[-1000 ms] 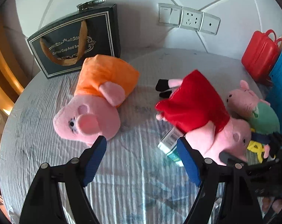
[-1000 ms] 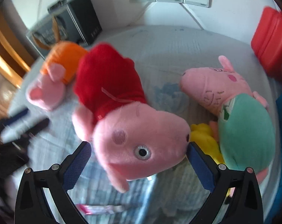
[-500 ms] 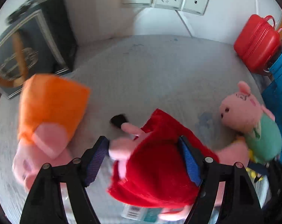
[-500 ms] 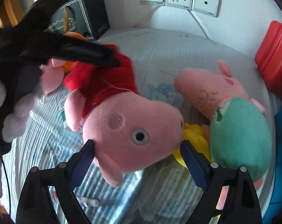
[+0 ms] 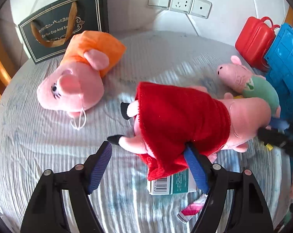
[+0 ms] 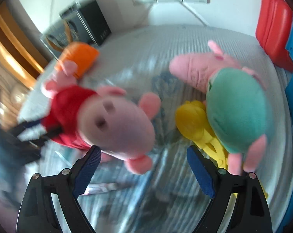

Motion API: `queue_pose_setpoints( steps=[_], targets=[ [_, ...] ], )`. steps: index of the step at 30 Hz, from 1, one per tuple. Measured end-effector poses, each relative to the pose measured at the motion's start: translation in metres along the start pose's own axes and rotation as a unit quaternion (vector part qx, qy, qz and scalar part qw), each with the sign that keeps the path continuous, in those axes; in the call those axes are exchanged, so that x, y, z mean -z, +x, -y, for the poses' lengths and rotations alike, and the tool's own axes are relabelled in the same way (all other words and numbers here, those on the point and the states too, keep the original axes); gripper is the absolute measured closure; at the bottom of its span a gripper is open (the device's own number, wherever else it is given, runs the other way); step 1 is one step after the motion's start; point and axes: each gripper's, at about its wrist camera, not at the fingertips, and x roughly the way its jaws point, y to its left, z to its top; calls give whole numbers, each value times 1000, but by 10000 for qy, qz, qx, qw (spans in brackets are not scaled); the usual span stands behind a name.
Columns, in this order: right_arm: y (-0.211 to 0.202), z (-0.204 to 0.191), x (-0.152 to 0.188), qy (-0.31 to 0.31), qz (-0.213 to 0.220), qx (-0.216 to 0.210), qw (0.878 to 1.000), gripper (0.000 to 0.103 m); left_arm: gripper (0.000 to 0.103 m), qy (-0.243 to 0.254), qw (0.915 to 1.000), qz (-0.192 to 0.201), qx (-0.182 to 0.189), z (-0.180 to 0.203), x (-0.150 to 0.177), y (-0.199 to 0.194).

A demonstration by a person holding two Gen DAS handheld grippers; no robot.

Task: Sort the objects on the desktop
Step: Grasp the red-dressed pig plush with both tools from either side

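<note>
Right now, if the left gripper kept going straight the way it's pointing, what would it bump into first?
Most likely the red-dressed pig plush. Its skirt hem and a leg already lie between the left gripper's open jaws, with the green-and-white box underneath. Depth is hard to judge through the fisheye.

A pink plush pig in a red dress (image 5: pixel 182 120) lies on its side mid-desk, covering part of a green-and-white carton (image 5: pixel 171 183). A pink plush pig in an orange dress (image 5: pixel 78 77) lies far left; a pink plush pig in a green shirt (image 5: pixel 249 84) lies right.

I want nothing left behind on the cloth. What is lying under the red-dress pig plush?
A white-and-green carton with a barcode pokes out from under the hem of the red-dress pig plush. Its far end is covered by the dress, so anything else beneath stays hidden.
</note>
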Motion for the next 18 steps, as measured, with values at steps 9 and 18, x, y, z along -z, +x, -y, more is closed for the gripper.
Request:
queue_pose_setpoints(
  steps=[9, 18],
  targets=[
    [16, -34, -25, -168, -109, 255, 9995, 53, 26, 215, 9997, -57, 52, 8, 4, -5],
    [8, -33, 15, -427, -314, 211, 9984, 51, 1, 913, 9958, -58, 84, 31, -5, 0]
  ],
)
